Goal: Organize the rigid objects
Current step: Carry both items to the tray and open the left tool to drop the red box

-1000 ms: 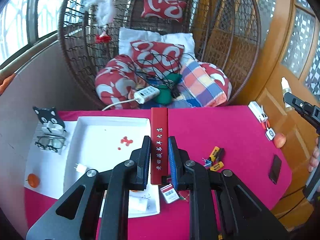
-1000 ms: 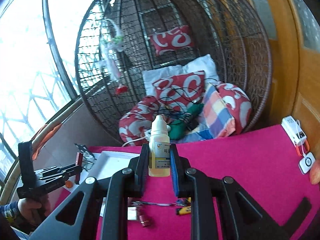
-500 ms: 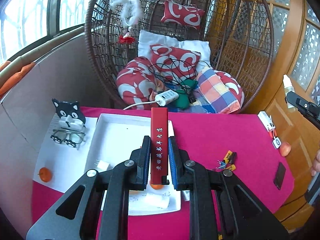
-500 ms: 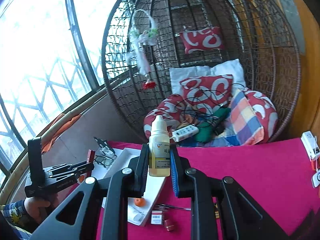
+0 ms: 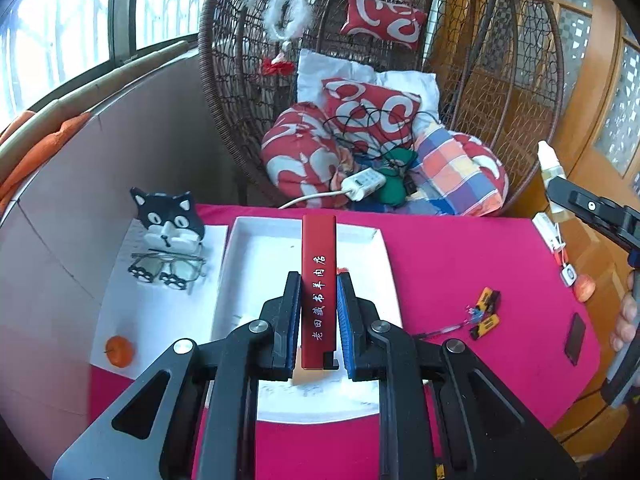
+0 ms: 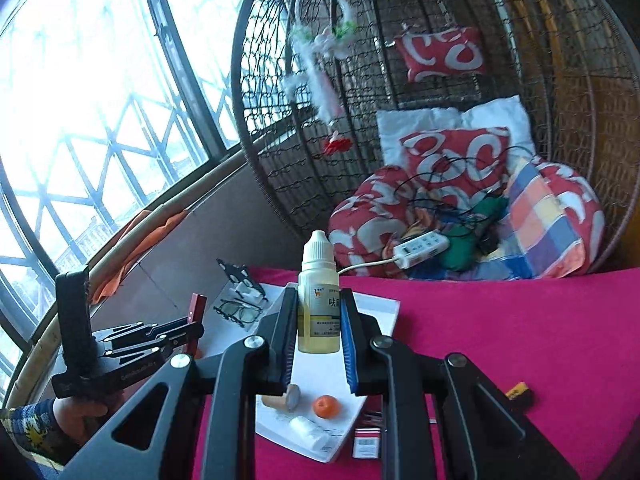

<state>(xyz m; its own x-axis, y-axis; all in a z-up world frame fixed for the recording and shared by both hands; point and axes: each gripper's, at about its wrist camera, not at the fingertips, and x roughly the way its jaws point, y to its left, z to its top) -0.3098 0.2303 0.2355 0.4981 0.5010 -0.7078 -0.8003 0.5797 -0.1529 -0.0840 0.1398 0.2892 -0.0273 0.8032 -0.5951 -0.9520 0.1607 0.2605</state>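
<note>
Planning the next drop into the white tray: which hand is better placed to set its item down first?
Probably left: the left gripper holds the red rectangular box directly above the white tray, while the right gripper, clamping the small plastic dropper bottle, is over its edge.

Wicker egg chair w/ red cushions, power strip

A: Red box?
B: Long, slim, white characters down its face. Clamped between the left hand-held gripper pads, standing on end above the white tray.

A: Bottle?
B: Small dropper type, white cap, pale yellow liquid, printed label. Upright, pinched in the right hand-held gripper.

A: Loose items?
B: Yellow-black batteries on the pink surface; a small orange fruit in the tray.
</note>
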